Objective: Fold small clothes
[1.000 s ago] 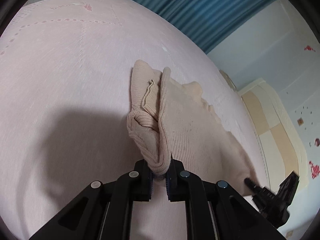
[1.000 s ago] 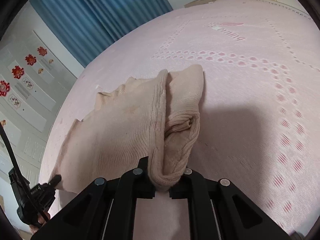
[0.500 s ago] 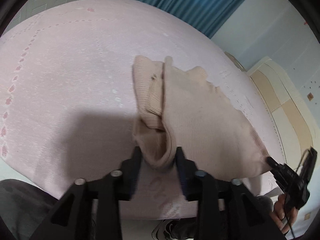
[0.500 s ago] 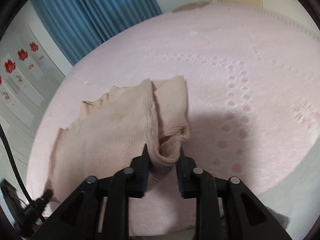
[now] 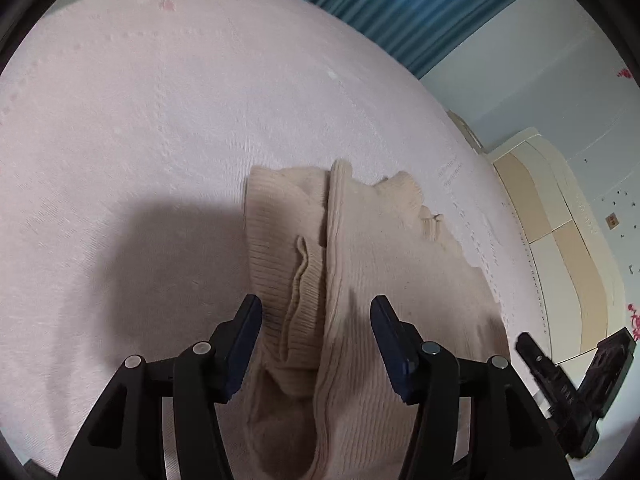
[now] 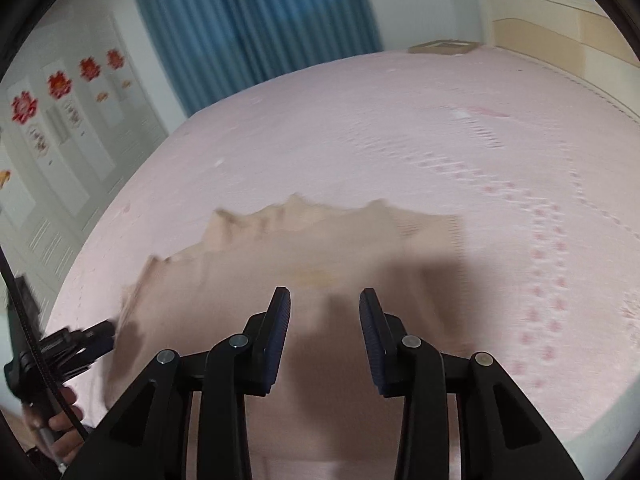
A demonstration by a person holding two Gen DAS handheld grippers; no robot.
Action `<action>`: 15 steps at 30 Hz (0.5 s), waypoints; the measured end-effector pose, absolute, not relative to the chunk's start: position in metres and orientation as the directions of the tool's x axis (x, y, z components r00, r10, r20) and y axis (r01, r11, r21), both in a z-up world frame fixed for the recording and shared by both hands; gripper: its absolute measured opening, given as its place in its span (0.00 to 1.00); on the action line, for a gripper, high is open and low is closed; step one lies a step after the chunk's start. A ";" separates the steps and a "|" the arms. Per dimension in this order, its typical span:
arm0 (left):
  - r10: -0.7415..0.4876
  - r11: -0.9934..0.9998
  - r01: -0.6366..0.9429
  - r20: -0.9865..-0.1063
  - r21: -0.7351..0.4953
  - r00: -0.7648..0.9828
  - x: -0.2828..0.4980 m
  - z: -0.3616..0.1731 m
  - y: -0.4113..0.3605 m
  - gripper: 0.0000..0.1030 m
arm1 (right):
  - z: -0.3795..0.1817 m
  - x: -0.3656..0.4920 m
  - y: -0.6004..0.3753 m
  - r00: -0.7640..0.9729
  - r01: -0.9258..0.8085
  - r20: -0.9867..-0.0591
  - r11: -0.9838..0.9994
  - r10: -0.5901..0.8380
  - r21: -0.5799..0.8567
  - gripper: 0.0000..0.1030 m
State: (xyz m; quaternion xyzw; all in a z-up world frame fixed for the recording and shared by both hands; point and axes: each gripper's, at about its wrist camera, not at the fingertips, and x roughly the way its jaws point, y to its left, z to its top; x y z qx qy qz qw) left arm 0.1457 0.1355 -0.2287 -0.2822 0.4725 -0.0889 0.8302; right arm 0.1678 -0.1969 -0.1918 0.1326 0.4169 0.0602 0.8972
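Left gripper (image 5: 316, 312): jaws are spread wide, nothing is clamped. A folded ridge of the beige ribbed knit garment (image 5: 360, 280) is seen between the two fingers, but neither blue pad is pressed onto it; whether the left pad brushes the ribbing cannot be told.

Right gripper (image 6: 324, 312): jaws are likewise held apart, nothing is gripped. It is positioned above the garment (image 6: 304, 252); contact with the cloth cannot be judged because the right wrist view is motion-blurred.

The garment is laid on the pink bedsheet (image 5: 140, 120), near the edge closest to both cameras. In the left wrist view a raised fold line is seen running away from the camera, with a ribbed cuff or hem lying just left of it and a flatter panel spread to the right. A loose rolled edge is seen on the ribbed part. The far edge is shown wavy and uneven in the right wrist view.

Shadows of the grippers are cast on the sheet and on the cloth.

The right gripper is seen at the lower right of the left wrist view (image 5: 576, 384), beside the garment's right edge. The left gripper (image 6: 76, 340) is seen at the lower left of the right wrist view, at the garment's left edge, with the person's hand (image 6: 60, 424) below it.

Background: blue curtain (image 6: 248, 28), cream headboard (image 6: 540, 16), wardrobe doors with red flower stickers (image 6: 56, 88).
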 end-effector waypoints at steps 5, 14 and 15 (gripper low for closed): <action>-0.432 0.825 -0.093 -0.728 -0.558 0.533 0.150 -0.234 0.136 0.54 | -0.220 0.171 -0.124 0.605 -0.144 -0.782 0.987 0.150 0.077 0.35; -0.510 0.765 -0.074 -0.671 -0.640 0.538 0.152 -0.248 0.164 0.55 | -0.239 0.227 -0.117 0.533 -0.039 -0.842 0.996 0.083 0.074 0.35; -0.517 0.758 -0.074 -0.666 -0.648 0.538 0.153 -0.249 0.166 0.55 | -0.240 0.237 -0.117 0.520 -0.030 -0.850 0.996 0.084 0.081 0.35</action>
